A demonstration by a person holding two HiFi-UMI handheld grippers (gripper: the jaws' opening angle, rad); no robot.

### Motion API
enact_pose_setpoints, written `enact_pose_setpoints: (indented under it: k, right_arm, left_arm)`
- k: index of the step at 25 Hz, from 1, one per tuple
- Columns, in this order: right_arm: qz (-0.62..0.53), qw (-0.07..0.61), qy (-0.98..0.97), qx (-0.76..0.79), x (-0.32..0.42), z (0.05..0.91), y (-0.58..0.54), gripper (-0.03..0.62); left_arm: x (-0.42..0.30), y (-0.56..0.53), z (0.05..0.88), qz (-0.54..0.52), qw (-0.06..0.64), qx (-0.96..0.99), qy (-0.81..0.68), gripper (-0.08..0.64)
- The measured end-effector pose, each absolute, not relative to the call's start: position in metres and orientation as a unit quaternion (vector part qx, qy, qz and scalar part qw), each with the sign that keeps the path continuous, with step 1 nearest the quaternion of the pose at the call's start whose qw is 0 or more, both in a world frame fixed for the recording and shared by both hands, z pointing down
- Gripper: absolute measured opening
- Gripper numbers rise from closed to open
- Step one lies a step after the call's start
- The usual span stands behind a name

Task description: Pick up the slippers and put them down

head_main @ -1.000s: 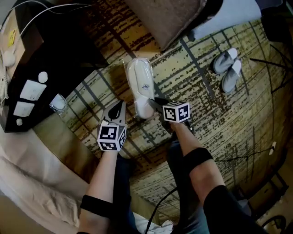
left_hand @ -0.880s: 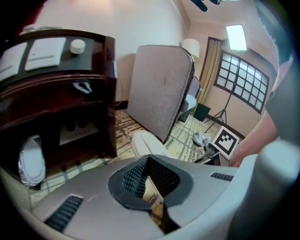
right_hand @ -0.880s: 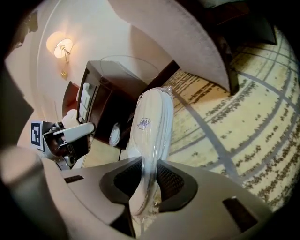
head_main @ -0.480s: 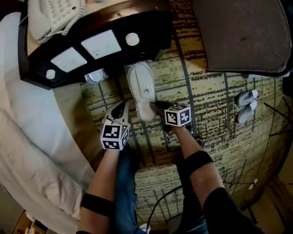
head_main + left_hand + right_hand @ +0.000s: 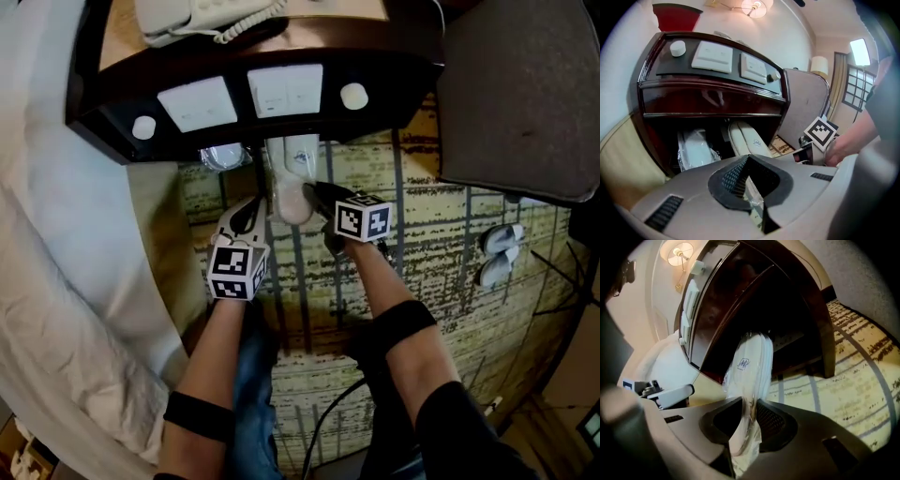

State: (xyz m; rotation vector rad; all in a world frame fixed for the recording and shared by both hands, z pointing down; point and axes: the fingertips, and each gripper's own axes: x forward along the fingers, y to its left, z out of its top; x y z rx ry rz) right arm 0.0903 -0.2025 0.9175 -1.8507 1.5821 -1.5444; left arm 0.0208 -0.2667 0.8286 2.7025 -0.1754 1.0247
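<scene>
slippers [image 5: 290, 176], bagged | my left gripper [image 5: 253, 212] pinches near edge | right gripper [image 5: 312, 192] clamps near end | far end under nightstand [image 5: 112, 89]

Dim, lamp [image 5: 754, 5] glare, fisheye edges

You have white slippers [image 5: 292, 173] in clear, glossy wrap, a dark red-brown nightstand [image 5: 394, 84], and a yellow carpet [image 5: 441, 234] crossed by grey lines and dark speckled streaks.
</scene>
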Motion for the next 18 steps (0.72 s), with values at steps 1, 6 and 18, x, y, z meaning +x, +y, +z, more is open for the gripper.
enact_pose_setpoints:
  k: [1,6,18]
  right_arm:
    - [-0.526,0.136,0.542,-0.642,0.099,0.917,-0.212,0.106]
    - [-0.502,0.160,0.521,-0.671,0.143,0.922,-0.252,0.107]
    - [-0.453,0.217,0.411,-0.761,0.205,0.940,-0.298,0.123]
  left_arm:
    - [0.025,-0.271,0.830,0.346,0.123,0.928,-0.063,0.003]
    - [0.039,-0.288,0.838,0.328,0.121,0.934,-0.076,0.003]
    - [0.035,-0.320,0.846,0.315,0.106,0.939,-0.083,0.003]
